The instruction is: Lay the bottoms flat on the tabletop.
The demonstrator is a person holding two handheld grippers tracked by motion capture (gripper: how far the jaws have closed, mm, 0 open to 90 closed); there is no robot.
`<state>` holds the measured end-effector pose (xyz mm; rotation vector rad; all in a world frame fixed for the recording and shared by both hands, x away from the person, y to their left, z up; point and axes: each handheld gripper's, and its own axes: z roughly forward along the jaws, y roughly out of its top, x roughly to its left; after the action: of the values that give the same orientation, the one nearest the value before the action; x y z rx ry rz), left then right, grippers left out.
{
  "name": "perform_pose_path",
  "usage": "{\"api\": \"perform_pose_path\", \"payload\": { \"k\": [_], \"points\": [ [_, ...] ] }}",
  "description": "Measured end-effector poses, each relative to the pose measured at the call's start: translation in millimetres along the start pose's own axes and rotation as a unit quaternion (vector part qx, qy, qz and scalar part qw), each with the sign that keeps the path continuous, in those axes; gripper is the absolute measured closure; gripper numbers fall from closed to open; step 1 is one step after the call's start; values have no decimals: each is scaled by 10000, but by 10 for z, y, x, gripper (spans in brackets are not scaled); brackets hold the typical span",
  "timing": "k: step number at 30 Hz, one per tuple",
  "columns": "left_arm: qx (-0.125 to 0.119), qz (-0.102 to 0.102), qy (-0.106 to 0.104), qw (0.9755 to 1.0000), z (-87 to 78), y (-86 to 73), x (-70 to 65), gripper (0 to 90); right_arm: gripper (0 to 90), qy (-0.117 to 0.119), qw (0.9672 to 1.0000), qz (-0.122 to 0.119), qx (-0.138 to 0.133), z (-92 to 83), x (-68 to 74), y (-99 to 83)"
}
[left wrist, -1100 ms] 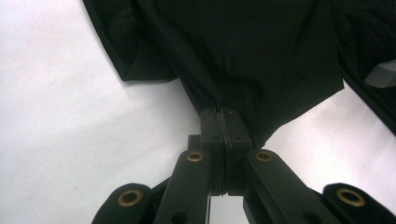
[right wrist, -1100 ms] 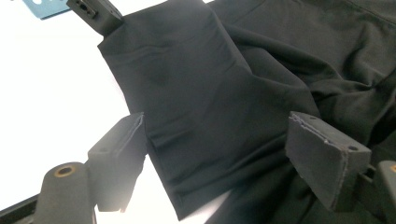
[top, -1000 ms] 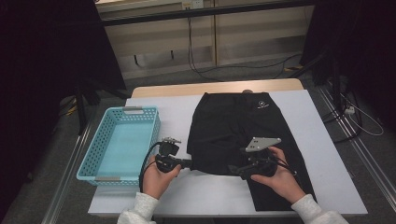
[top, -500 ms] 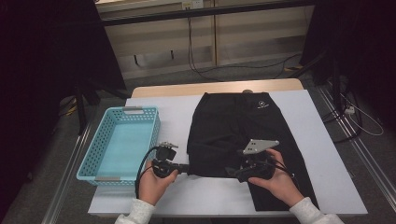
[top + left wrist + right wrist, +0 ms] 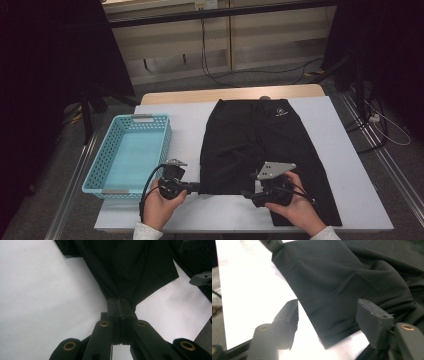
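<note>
A blue basket (image 5: 131,152) sits left of the black trousers (image 5: 260,140).

Trouser hem (image 5: 117,296) hidden between jaws

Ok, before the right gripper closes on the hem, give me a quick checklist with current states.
1. Left gripper clamped on the black trousers: ok.
2. Hem lying between the right gripper jaws: ok.
3. Right gripper pads pressing the fabric: not ok; jaws have just been closing, gaps remain.
4. Blue basket ready for the trousers: ok.
5. Trousers lie flat on the table: not ok, near hem is bunched.
</note>
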<state>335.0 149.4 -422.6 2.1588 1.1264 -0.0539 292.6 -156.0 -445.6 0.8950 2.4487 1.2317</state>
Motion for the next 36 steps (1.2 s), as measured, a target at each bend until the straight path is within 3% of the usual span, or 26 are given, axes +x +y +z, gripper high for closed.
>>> {"api": "perform_pose_path", "payload": {
  "k": [13, 15, 18, 21, 27, 31, 36],
  "points": [
    [9, 26, -10, 10000, 30, 17, 16, 900, 474, 316, 9992, 77, 228, 134, -18, -32],
    [-5, 46, -5, 10000, 21, 16, 3, 900, 474, 261, 9992, 12, 317, 157, 2, -29],
    [-9, 31, -11, 10000, 29, 17, 0, 900, 472, 370, 9983, -78, 454, 207, 20, -49],
    [17, 23, -33, 10000, 44, 16, 11, 900, 483, 344, 9983, -124, 445, 217, 31, -61],
    [79, 26, -51, 10000, 66, 5, 25, 900, 654, 136, 9987, -80, 490, 202, -19, -61],
    [67, 21, -96, 9999, 69, 9, 7, 900, 663, 38, 9987, -154, 485, 216, -4, -53],
    [110, 68, -86, 9999, 70, 24, -7, 900, 717, 39, 9991, -70, 415, 216, -10, -69]
  ]
}}
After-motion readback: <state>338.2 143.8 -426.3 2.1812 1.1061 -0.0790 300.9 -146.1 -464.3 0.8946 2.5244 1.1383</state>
